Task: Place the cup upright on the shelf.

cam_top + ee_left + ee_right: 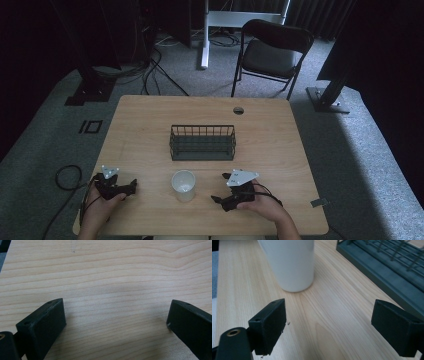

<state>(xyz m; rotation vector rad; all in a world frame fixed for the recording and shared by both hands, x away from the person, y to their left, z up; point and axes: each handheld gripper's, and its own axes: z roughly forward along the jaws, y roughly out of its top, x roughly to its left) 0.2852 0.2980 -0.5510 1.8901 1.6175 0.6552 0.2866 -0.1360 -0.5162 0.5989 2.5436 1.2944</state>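
White cup [183,185] upright at near table [150,130] edge, in front of wire basket [202,142]. Right gripper [222,187] beside it, jaws wide apart; left gripper [134,186] likewise gaping, idle. Best approached level, jaws straddling cup's middle, closing gently.

Lots of bare table, with two things in the way

The white cup [183,185] stands between the left gripper [131,187] and the right gripper [220,188], with bare wood on each side of it. The wire basket [202,142] sits behind the cup, near but not touching, so there is a gap there. Both grippers have their jaws wide apart with only table [280,130] between them. The table's corners and far edge are free.
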